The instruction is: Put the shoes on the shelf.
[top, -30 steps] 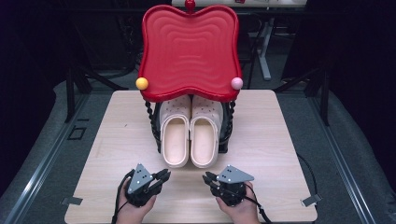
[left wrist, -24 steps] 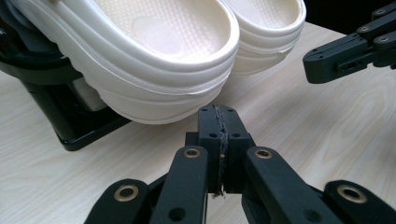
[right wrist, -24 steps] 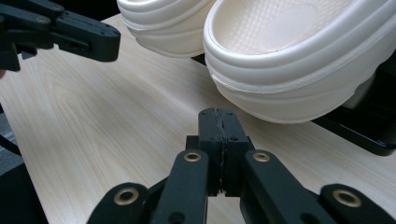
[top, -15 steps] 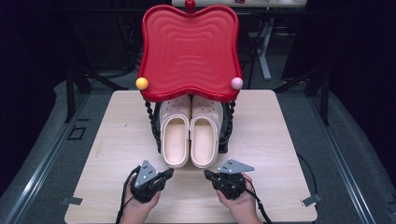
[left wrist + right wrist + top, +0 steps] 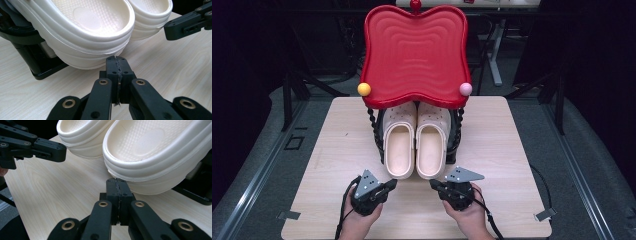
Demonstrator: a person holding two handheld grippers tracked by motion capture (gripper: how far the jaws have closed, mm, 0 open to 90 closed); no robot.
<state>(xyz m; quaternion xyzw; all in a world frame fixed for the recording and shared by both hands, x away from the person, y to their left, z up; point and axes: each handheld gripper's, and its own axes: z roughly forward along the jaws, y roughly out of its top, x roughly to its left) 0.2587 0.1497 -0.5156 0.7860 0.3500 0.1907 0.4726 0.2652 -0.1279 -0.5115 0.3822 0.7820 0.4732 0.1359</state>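
Observation:
Two cream clogs rest side by side, tilted on a black rack [image 5: 453, 150] under a red wavy tray [image 5: 414, 55]. The left clog [image 5: 399, 145] [image 5: 82, 27] has its heel right in front of my left gripper [image 5: 393, 183] [image 5: 116, 60], which is shut with nothing in it. The right clog [image 5: 432, 145] [image 5: 160, 152] has its heel just ahead of my right gripper [image 5: 432, 183] [image 5: 116, 181], also shut and empty. Each gripper's tip almost touches its clog's heel edge. The other gripper shows at the side of each gripper view.
The wooden table [image 5: 337, 145] has bare surface left and right of the rack. A yellow ball [image 5: 364, 89] and a pink ball [image 5: 465, 89] sit at the tray's front corners. The rack's black base [image 5: 42, 67] lies beside the left clog. Dark floor surrounds the table.
Both grippers have moved forward and slightly inward, closing in on the clogs' heels. The clogs and rack have stayed put.

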